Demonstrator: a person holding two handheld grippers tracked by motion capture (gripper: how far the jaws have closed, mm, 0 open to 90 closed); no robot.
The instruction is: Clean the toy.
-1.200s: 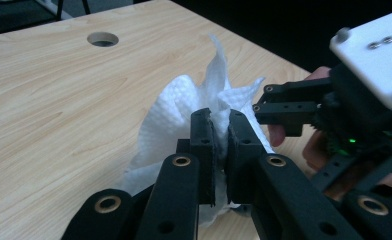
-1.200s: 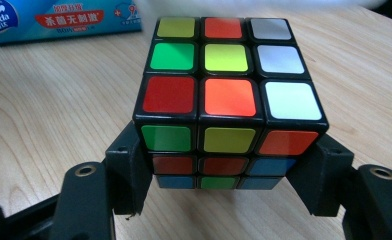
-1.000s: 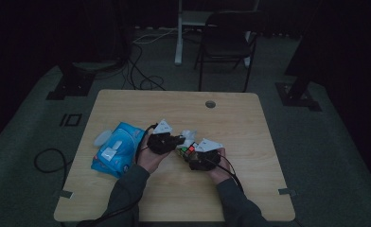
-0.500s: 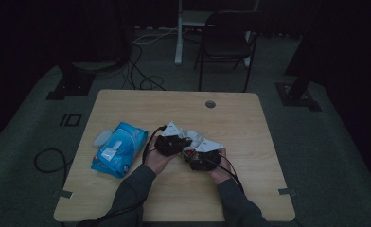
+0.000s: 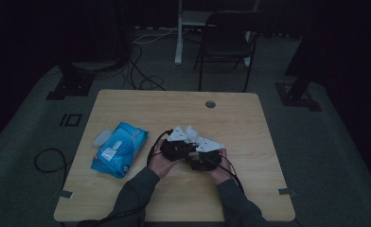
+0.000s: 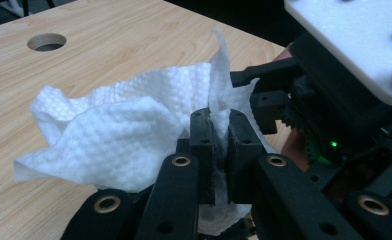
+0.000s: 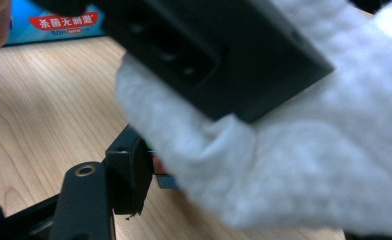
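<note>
Your left gripper (image 6: 220, 125) has its black jaws clamped on a fold of the white wipe (image 6: 119, 135), dimpled, soft, crumpled above the pale woodgrain table (image 5: 250, 123). Your right gripper (image 5: 207, 158) pinches the same wipe just beside it. Glossy blue wipes pack (image 5: 119, 149) lies flat to the left.

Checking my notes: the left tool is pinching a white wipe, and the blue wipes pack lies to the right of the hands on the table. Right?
One slip: the high view shows the blue wipes pack left of the hands, not right. The left tool does pinch the white wipe.
</note>
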